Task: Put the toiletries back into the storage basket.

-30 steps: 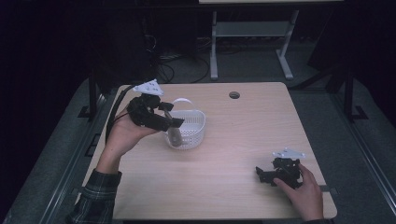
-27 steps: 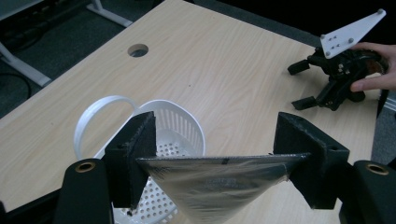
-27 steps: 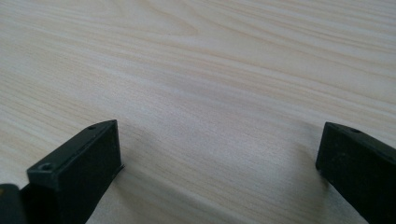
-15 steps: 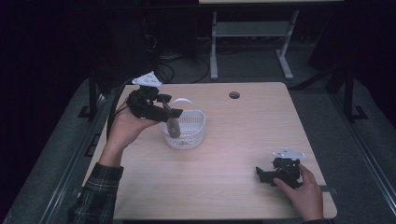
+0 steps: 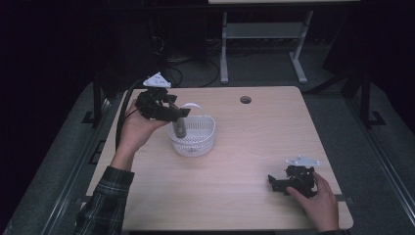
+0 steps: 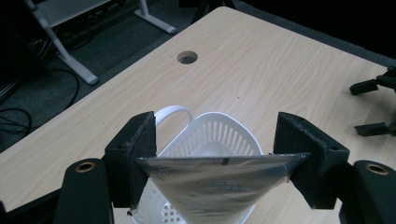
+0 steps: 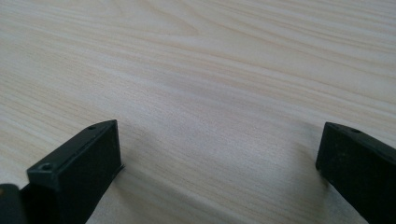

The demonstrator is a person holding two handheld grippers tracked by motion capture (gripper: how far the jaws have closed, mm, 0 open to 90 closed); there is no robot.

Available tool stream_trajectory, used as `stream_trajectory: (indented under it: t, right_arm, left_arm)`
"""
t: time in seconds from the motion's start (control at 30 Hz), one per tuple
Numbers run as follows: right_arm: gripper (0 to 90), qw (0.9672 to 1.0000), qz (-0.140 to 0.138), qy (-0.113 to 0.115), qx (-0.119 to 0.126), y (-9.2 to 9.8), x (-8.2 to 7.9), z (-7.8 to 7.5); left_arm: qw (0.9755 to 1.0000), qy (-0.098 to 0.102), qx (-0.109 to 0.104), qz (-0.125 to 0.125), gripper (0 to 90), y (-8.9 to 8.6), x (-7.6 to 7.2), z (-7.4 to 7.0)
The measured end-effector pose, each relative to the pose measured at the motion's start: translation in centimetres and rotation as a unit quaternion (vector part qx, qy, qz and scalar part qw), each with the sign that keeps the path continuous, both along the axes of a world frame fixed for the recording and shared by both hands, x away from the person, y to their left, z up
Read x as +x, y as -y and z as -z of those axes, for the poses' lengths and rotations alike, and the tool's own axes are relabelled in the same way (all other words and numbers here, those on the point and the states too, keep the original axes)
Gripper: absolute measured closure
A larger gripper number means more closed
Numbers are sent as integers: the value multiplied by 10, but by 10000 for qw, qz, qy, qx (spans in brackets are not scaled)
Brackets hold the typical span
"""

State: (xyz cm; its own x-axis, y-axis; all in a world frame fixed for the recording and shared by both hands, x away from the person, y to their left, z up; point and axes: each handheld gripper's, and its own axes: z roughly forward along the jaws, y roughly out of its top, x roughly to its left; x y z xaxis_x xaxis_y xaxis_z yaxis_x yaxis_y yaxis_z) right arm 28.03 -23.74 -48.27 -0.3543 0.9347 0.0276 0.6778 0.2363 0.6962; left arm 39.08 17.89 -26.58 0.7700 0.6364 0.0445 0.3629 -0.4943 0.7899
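Observation:
My left gripper (image 5: 178,116) (image 6: 217,156) is shut on a silvery foil pouch (image 5: 179,127) (image 6: 219,184), both pads pressing its top edge. The pouch hangs point-down over the near-left rim of a white slotted basket (image 5: 200,142) (image 6: 226,133) with a handle, which stands on the left half of the wooden table (image 5: 244,147). My right gripper (image 5: 275,184) (image 7: 219,158) rests on the table at the front right, held by a hand. Its jaws stand open over bare wood with nothing between them.
A round cable hole (image 5: 245,100) (image 6: 187,57) lies beyond the basket near the far edge. A metal stand (image 5: 264,34) is on the floor behind the table. The right gripper's jaws (image 6: 373,107) show at the far right of the left gripper view.
My left hand has carried the pouch a little toward the far side, bringing it over the basket's rim. The right gripper has stayed put.

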Motion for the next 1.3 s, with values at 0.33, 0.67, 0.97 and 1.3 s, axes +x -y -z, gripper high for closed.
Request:
stream_trajectory:
  t: [0.33, 0.67, 0.97, 1.3]
  right_arm:
    - [0, 10000, -5, -4, 0, 0, 0, 0]
    - [0, 10000, -6, -4, -1, 0, 0, 0]
    - [0, 10000, -1, -4, -1, 0, 0, 0]
    - [0, 10000, -6, -4, -3, 0, 0, 0]
  left_arm:
    - [9999, -46, 48, -140, 295, 0, 7, 16]
    - [9996, -123, 34, -249, 295, -6, 12, 31]
    - [9995, -165, 52, -270, 295, -6, 14, 39]
    - [9992, -191, 137, -315, 295, -6, 16, 52]
